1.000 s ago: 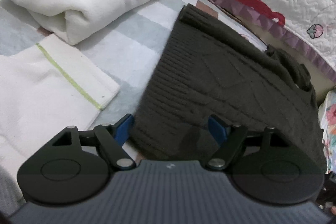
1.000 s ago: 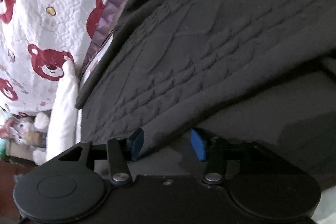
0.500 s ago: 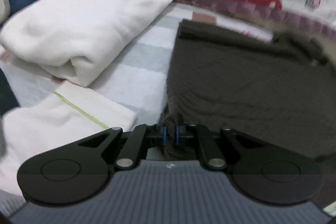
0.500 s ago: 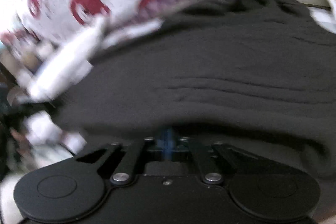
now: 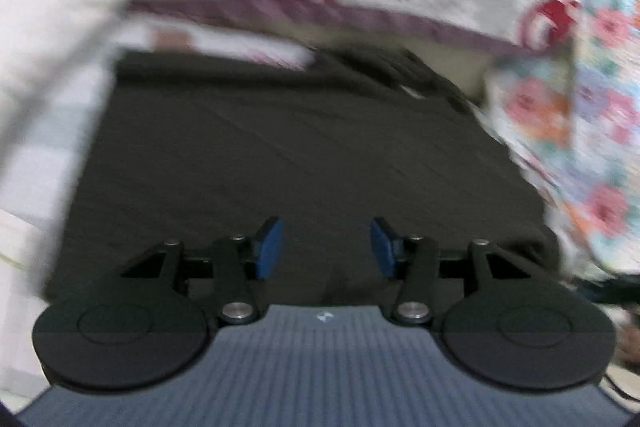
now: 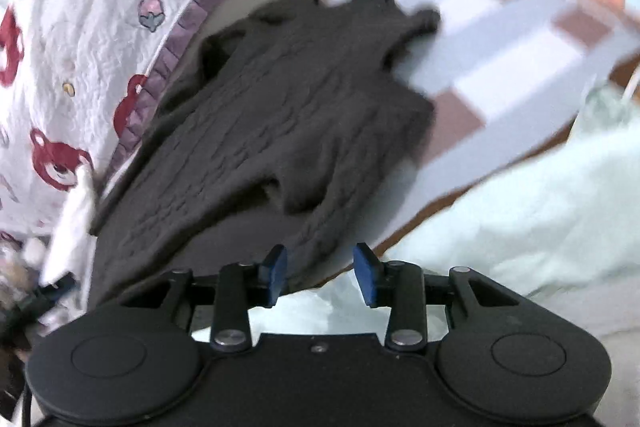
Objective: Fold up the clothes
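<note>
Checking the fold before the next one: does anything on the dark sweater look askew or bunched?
Yes. The dark sweater has a bunched flap near its lower edge, and its right edge is ragged. Both claws are open, holding nothing.

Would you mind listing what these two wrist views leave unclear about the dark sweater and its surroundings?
- Left wrist view: motion blur smears the dark sweater, so its knit and folds are unreadable.
- Left wrist view: the sweater's near edge is hidden behind the left tongs, whose jaws have just been opening, nothing pinched.
- Right wrist view: the sweater's near hem disappears behind the right tongs, also just opening.
- Right wrist view: the checked sheet is blurred.
</note>
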{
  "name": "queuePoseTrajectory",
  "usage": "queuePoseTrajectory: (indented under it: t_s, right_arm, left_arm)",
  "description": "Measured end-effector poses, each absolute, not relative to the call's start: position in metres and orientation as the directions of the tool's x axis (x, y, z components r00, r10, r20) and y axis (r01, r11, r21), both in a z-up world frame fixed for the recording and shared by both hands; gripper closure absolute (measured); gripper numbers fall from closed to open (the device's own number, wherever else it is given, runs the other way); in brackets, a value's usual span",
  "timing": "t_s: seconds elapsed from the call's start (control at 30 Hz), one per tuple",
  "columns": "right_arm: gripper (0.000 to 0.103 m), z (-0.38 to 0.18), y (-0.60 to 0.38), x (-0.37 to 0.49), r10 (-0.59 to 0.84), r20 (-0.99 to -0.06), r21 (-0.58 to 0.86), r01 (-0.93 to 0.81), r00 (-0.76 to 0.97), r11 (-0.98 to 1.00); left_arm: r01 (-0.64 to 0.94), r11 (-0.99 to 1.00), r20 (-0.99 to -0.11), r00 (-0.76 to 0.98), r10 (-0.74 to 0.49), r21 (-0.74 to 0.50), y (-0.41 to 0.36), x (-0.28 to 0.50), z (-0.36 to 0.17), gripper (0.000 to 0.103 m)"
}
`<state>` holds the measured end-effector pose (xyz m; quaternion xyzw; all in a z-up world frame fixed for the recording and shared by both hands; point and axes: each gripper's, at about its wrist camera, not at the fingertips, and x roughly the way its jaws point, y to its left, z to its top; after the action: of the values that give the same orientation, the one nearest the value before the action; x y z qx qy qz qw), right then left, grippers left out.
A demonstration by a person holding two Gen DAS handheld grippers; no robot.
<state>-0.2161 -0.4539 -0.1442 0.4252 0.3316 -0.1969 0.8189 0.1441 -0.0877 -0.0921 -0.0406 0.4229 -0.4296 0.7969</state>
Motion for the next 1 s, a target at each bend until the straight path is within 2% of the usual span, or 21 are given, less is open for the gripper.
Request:
queuePoseTrajectory:
  t_s: [0.07,0.13,0.3,0.37,0.47,0.53,0.6,0.63,0.67,0.73,0.77,0.87,1.0]
  right_arm:
    - [0.059,-0.149,-0.451,-0.203,-0.041,-0.720,0.550,0.605,0.693,0.576]
    - [0.046,-0.154,-0.448,-0.190,-0.041,-0.729,0.534,0.605,0.684,0.590]
    - [0.042,-0.165,-0.440,-0.176,-0.074,-0.740,0.488,0.608,0.669,0.626]
    - [0.091,-0.162,-0.435,-0.180,-0.118,-0.708,0.460,0.582,0.696,0.671]
    - [0.094,-0.135,-0.440,-0.205,-0.169,-0.594,0.498,0.524,0.786,0.691]
    - [0.096,-0.117,-0.444,-0.212,-0.232,-0.605,0.425,0.555,0.762,0.715]
    - [0.096,-0.109,-0.447,-0.213,-0.331,-0.639,0.297,0.619,0.695,0.727]
    - [0.097,-0.107,-0.448,-0.211,-0.387,-0.659,0.215,0.655,0.645,0.724]
    - [0.097,-0.111,-0.450,-0.206,-0.452,-0.704,0.073,0.689,0.547,0.721]
    - [0.097,-0.121,-0.455,-0.206,-0.508,-0.730,-0.043,0.711,0.457,0.702]
    - [0.097,-0.125,-0.460,-0.210,-0.459,-0.751,0.028,0.717,0.475,0.696]
    - [0.096,-0.132,-0.466,-0.213,-0.415,-0.775,0.106,0.746,0.476,0.658]
    - [0.087,-0.137,-0.464,-0.209,-0.402,-0.764,0.148,0.743,0.505,0.653]
  left_arm:
    - [0.691,0.565,-0.658,0.169,-0.733,-0.452,-0.101,0.137,-0.100,0.045]
    - [0.729,0.544,-0.701,0.124,-0.702,-0.416,-0.113,0.129,-0.108,0.044]
    - [0.808,0.536,-0.781,0.164,-0.603,-0.245,-0.132,0.113,-0.116,0.044]
    - [0.813,0.527,-0.767,0.166,-0.619,-0.249,-0.131,0.113,-0.114,0.044]
    - [0.818,0.511,-0.738,0.170,-0.653,-0.263,-0.126,0.114,-0.110,0.044]
    - [0.826,0.492,-0.721,0.159,-0.674,-0.277,-0.126,0.110,-0.108,0.042]
    - [0.821,0.489,-0.736,0.131,-0.664,-0.295,-0.131,0.112,-0.113,0.035]
    - [0.813,0.498,-0.753,0.119,-0.647,-0.300,-0.135,0.114,-0.118,0.034]
    - [0.800,0.519,-0.774,0.115,-0.623,-0.300,-0.136,0.116,-0.124,0.034]
    - [0.781,0.540,-0.789,0.100,-0.606,-0.316,-0.133,0.122,-0.132,0.034]
    - [0.773,0.542,-0.785,0.094,-0.612,-0.329,-0.131,0.124,-0.133,0.034]
    - [0.759,0.526,-0.757,0.068,-0.650,-0.384,-0.130,0.129,-0.132,0.034]
    - [0.699,0.501,-0.711,-0.016,-0.703,-0.510,-0.133,0.136,-0.141,0.034]
